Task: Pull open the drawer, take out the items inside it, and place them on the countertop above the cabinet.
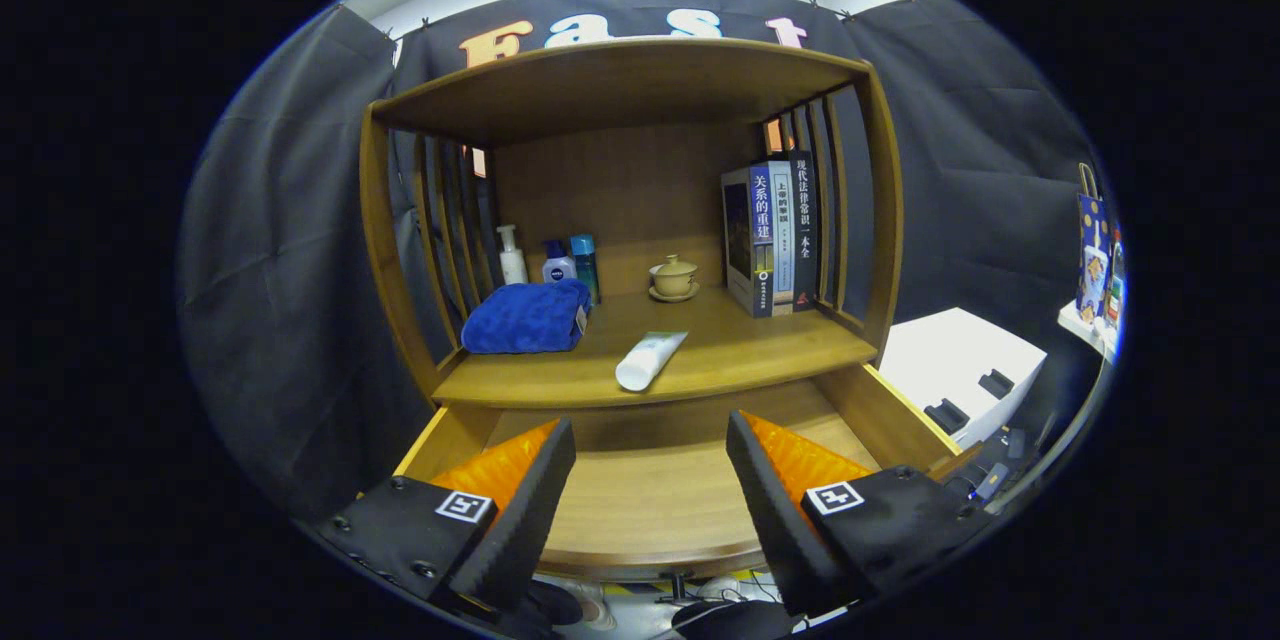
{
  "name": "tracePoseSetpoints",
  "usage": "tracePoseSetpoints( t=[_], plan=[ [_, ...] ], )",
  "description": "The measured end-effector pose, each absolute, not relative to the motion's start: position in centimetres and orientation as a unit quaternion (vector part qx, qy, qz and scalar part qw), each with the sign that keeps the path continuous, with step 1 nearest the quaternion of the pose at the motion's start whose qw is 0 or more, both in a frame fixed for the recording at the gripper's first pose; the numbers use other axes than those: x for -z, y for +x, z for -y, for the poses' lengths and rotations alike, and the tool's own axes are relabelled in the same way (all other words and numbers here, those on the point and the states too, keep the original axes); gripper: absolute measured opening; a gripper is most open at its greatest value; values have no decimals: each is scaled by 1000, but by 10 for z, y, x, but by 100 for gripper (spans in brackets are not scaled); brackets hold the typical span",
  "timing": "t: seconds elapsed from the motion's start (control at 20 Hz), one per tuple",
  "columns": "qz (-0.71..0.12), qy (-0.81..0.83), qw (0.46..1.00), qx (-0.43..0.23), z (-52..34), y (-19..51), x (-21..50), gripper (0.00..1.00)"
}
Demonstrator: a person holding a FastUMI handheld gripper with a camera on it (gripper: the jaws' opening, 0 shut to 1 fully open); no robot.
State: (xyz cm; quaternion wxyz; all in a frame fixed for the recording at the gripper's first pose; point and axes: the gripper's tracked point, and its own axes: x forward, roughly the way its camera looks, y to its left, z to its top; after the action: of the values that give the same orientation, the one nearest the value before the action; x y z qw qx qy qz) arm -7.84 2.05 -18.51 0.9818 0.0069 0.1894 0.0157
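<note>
The wooden drawer (pixel 880 420) under the cabinet's countertop stands pulled out, and its floor between my fingers shows bare wood. My gripper (pixel 650 440) hovers over the drawer, open, with nothing between its fingers. A white tube (pixel 648 360) lies on the countertop (pixel 760 345) near its front edge, just beyond the fingers. A folded blue towel (pixel 527 317) rests on the countertop to the left of the tube.
At the back of the shelf stand three bottles (pixel 550 265), a lidded tea cup on a saucer (pixel 674 277) and upright books (pixel 770 235). Slatted wooden sides close the shelf. A white box (pixel 960 365) sits to the right of the cabinet.
</note>
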Motion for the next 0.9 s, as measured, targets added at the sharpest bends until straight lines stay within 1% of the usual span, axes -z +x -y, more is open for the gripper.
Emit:
tracePoseSetpoints(
  t=[0.35, 0.7, 0.9],
  plan=[
    [-169, -27, 985, -18, -26, -125, 202, 98],
    [-214, -23, 977, 10, -1, -153, 255, 99],
    [-247, -24, 969, 16, 4, -160, 293, 99]
  ],
)
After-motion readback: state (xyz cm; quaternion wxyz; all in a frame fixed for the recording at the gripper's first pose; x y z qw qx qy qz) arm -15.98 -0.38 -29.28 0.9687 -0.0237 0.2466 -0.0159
